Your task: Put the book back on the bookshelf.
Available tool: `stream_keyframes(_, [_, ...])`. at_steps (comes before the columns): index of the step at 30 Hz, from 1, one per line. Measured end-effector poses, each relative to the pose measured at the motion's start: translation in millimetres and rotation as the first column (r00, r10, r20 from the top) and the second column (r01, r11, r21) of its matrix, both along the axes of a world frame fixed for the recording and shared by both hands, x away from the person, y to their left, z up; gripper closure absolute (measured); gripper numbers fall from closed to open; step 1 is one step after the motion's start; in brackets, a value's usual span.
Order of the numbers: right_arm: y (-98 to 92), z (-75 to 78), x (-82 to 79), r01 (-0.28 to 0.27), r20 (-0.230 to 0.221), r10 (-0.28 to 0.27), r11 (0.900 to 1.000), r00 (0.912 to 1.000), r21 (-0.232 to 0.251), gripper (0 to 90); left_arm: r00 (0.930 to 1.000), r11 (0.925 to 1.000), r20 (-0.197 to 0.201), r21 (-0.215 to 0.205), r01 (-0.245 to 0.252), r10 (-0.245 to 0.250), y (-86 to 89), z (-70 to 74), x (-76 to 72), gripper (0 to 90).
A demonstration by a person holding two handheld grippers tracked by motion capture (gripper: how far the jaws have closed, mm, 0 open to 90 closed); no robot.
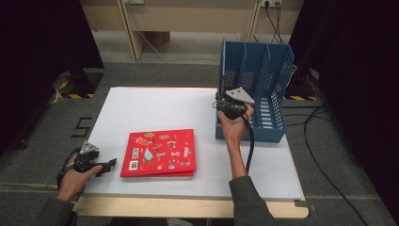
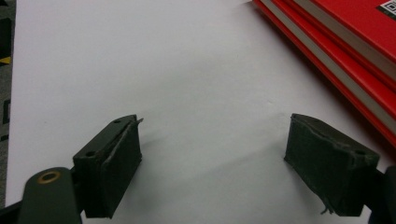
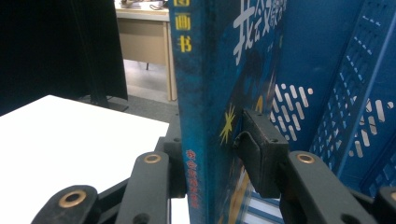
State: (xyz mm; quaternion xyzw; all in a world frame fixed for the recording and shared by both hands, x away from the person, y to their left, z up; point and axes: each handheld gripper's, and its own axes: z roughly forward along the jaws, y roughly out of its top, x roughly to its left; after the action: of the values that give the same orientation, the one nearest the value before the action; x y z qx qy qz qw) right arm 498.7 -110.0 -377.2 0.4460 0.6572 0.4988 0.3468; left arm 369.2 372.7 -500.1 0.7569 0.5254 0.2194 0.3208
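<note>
Books are being put away: the right tongs hold a blue picture book upright at the blue file rack. Next, slide it in. The left tongs wait wide open beside the red book on the desk.

The room is lit evenly from overhead, so the white counter glows bright without hard glare while black curtains at both sides swallow the light into near-featureless dark. Shadows are soft: a faint one lies under the red book, and in the left gripper view pale grey smudges spread beside the pads. The high view is low in detail and slightly soft; in the right gripper view the blue book is grainy up close, and the far desk is blurred.
</note>
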Motion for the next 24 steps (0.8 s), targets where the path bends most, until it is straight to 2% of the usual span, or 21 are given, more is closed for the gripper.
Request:
stream_keyframes(2, [1.4,0.5,2.3,0.004,0.0,-0.004,1.0,1.0,-0.012,64.8,1.0,1.0,-0.001,0.001,0.001,-0.001,0.2,0.1,0.1,16.7])
stream_keyframes(5, [3.0,-0.1,5.9,0.004,-0.004,-0.004,1.0,1.0,0.005,64.2,1.0,1.0,0.002,0.0,-0.001,0.001,-0.2,-0.1,0.0,16.8])
stream_keyframes(7, [5.0,1.2,7.7,0.008,-0.011,-0.008,1.0,0.9999,-0.011,63.7,1.0,1.0,0.004,-0.002,-0.001,0.001,-0.1,-0.3,-0.1,16.8])
stream_keyframes(15, [3.8,-0.5,11.5,0.006,-0.013,-0.006,1.0,0.9999,0.002,62.5,1.0,1.0,0.003,-0.002,0.0,0.0,0.1,-0.3,0.0,16.8])
stream_keyframes(19, [1.3,-1.6,4.8,-0.002,-0.015,0.002,1.0,0.9999,0.009,54.9,1.0,1.0,0.004,-0.003,0.002,-0.002,0.2,-0.4,0.1,16.7])
stream_keyframes(24, [-5.0,-2.1,-15.3,-0.039,-0.015,0.039,0.999,0.9991,0.03,48.9,1.0,1.0,0.003,-0.006,0.003,-0.003,0.6,-0.4,-0.2,16.7])
